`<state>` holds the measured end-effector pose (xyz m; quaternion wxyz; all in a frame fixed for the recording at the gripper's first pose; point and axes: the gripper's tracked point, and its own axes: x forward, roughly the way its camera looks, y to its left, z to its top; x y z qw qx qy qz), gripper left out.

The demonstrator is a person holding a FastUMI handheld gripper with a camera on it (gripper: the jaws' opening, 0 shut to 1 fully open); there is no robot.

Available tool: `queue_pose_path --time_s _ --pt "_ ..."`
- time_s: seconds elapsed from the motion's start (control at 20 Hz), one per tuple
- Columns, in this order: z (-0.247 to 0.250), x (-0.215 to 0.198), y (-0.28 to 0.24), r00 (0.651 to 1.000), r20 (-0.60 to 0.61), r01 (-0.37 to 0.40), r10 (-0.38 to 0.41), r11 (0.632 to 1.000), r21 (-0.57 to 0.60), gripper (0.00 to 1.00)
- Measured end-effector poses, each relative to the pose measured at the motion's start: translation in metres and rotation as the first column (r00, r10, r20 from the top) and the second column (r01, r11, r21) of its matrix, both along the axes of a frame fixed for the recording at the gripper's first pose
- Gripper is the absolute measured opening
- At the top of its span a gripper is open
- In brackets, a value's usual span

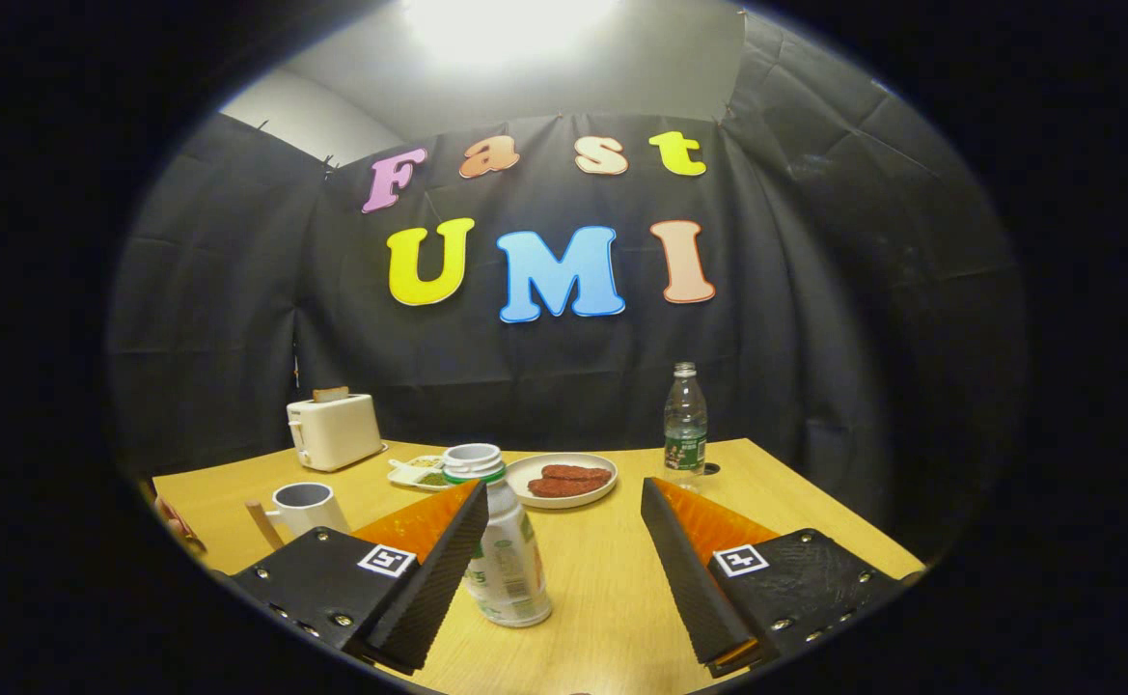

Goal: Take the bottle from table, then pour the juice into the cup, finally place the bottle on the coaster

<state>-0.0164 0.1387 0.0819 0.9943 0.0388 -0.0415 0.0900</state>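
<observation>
While open wide, sat near bottle (507, 550), at ten o'clock from gripper (564, 516).
Stood straight up, touching left finger (443, 569), far from right one.

- One gripper (564, 541), its two fingers spread apart, gripping nothing.
- Two bottles: one white juice bottle (506, 550) just beside the left finger, one clear water bottle (685, 425).
- One cup (305, 507).
- One toaster (334, 430) with one slice of bread (330, 394).
- One round plate (535, 492) holding two brown patties (568, 480).
- One small dish (409, 473).
- One desk (612, 598).
</observation>
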Motion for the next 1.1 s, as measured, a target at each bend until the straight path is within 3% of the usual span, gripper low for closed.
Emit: queue_pose_path --time_s 0.25,0.45,0.95,1.1 --pt "-0.020 -0.001 0.034 0.998 -0.015 -0.067 0.067 0.998 0.006 0.96" --pt "-0.039 0.013 0.048 0.997 -0.035 -0.070 0.070 0.998 -0.003 0.97" --pt "-0.061 0.044 0.058 0.999 -0.049 0.008 -0.010 1.000 -0.027 0.97" --pt "-0.063 0.050 0.055 0.997 -0.061 0.041 -0.044 0.998 -0.047 0.89"
